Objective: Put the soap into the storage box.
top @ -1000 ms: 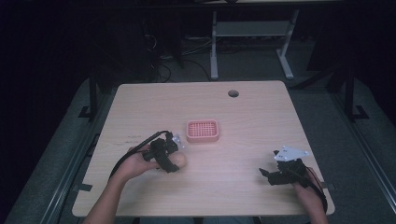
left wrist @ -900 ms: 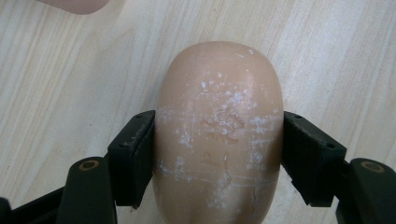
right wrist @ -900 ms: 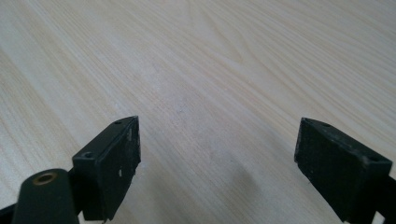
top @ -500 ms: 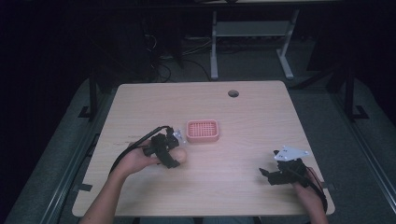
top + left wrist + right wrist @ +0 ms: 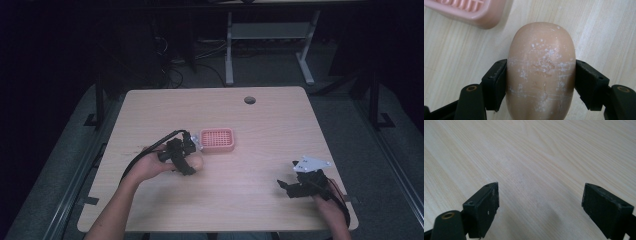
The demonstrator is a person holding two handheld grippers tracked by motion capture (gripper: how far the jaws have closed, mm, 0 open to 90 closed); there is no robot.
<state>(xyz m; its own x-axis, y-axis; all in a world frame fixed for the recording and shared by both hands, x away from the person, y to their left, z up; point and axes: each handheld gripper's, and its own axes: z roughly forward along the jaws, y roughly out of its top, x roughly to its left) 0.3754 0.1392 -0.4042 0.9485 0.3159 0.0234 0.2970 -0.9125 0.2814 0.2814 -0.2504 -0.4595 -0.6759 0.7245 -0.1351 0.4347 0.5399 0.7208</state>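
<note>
A tan oval bar of soap (image 5: 541, 72), scuffed with white marks, sits between both black jaws of my left gripper (image 5: 540, 82), which is shut on it just above the wooden table (image 5: 260, 125). From above, that left gripper (image 5: 192, 165) and the soap (image 5: 196, 161) are just below and left of a pink slotted soap dish (image 5: 217, 139). A corner of the dish (image 5: 474, 12) lies at the upper left in the left gripper view. My right gripper (image 5: 287, 187) rests near the table's front right corner, and its jaws (image 5: 540, 205) stand wide open over bare wood.
A round cable hole (image 5: 249, 100) lies near the table's far edge. A black cable (image 5: 145, 152) trails from the left gripper toward the left forearm. Beyond the table stands a white frame (image 5: 270, 35) on a dark floor.
The left gripper, with the soap in it, has edged slightly up and toward the pink dish. The right gripper has stayed still.
</note>
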